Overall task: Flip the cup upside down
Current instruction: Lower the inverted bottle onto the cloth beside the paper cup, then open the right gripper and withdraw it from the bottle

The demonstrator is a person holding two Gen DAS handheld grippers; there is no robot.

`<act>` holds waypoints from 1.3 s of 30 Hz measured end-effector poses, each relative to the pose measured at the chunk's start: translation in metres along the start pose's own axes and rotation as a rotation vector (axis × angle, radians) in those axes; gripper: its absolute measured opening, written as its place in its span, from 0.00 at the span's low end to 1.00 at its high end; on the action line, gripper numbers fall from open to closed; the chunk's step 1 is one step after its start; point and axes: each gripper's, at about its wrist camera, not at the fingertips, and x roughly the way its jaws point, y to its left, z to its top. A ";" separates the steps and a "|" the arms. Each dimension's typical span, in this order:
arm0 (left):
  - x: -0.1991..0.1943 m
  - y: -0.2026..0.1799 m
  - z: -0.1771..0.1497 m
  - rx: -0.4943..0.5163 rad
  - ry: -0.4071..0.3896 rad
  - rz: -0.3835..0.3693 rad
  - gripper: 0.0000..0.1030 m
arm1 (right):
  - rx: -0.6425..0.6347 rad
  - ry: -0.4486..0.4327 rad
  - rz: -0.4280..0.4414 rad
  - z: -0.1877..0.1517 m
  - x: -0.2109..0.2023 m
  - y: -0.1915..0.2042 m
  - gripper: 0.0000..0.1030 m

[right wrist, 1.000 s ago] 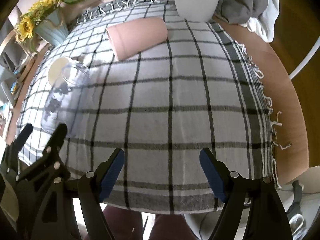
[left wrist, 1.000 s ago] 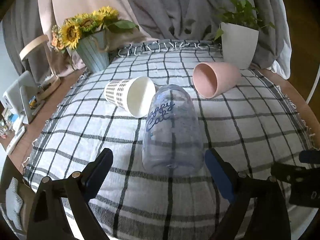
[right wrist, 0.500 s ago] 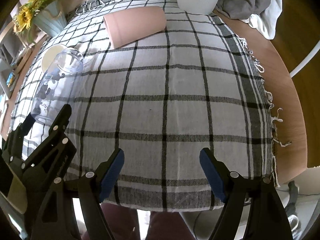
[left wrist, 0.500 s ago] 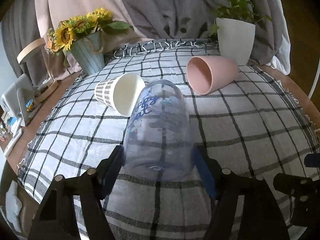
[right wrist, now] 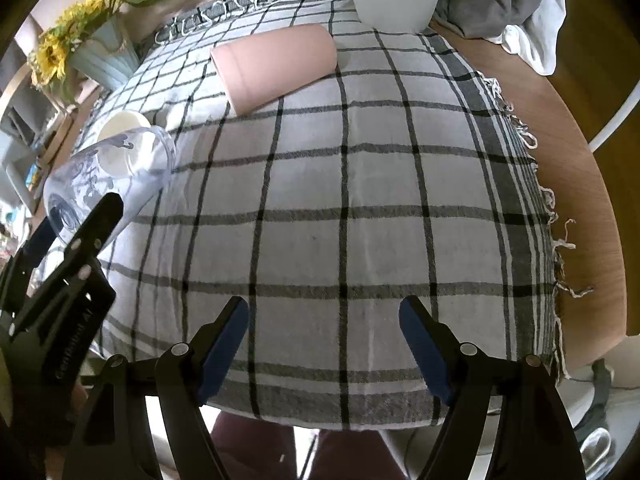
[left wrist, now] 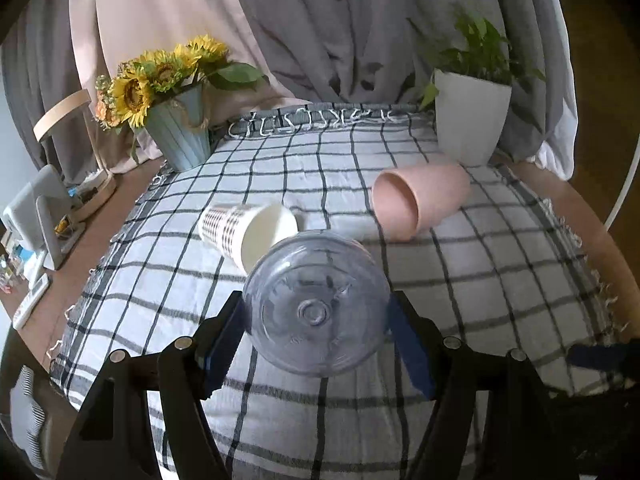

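On the checked cloth, left wrist view: the clear cup (left wrist: 316, 308) is held near its base end between the blue pads (left wrist: 221, 346) of the left gripper (left wrist: 316, 344), base toward the camera, mouth pointing away toward the far cups.
Left gripper state: jaws pressed against the cup's two sides, pinching it; the cup looks raised off the tablecloth (left wrist: 500, 264), though contact at its far rim cannot be ruled out.
Neighbours: a white patterned cup (left wrist: 248, 232) lies on its side just beyond the clear cup's mouth; a pink cup (left wrist: 420, 200) lies on its side, apart to the right; a sunflower pot (left wrist: 180, 136) and a white planter (left wrist: 470, 120) stand at the back edge.

Right wrist view, cup: the clear cup (right wrist: 108, 176) appears at far left, tilted, its base end inside the left gripper (right wrist: 60, 232).
Right gripper state: the right gripper (right wrist: 324, 340) is spread wide over bare cloth near the front edge, holding nothing.

Handling, judged: thin clear plastic, light and fairly stiff but likely to flex under a hard squeeze; the smooth wall could slip.
Where to hold: across the wall near the base, as now, leaves the mouth free to turn downward.
Risk: the turning rim could knock the white patterned cup.
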 end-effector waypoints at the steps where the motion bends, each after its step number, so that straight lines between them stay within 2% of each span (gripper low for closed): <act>1: 0.002 0.001 0.005 -0.002 0.010 -0.003 0.69 | 0.005 -0.001 0.008 0.002 0.000 0.000 0.76; 7: 0.011 0.009 0.027 -0.033 0.048 -0.035 0.69 | 0.038 -0.021 0.042 0.018 -0.004 0.002 0.76; 19: 0.038 0.010 0.067 0.002 0.116 -0.056 0.69 | 0.084 -0.090 0.099 0.055 -0.015 0.009 0.76; 32: 0.057 0.017 0.085 -0.022 0.160 -0.089 0.69 | 0.121 -0.099 0.133 0.076 -0.013 0.009 0.76; 33: 0.056 0.019 0.085 -0.026 0.158 -0.093 0.70 | 0.120 -0.100 0.135 0.077 -0.013 0.010 0.76; 37: 0.048 0.022 0.087 -0.025 0.110 -0.083 0.84 | 0.115 -0.100 0.145 0.078 -0.013 0.013 0.76; 39: 0.046 0.024 0.088 -0.027 0.100 -0.076 0.85 | 0.109 -0.098 0.148 0.078 -0.012 0.015 0.76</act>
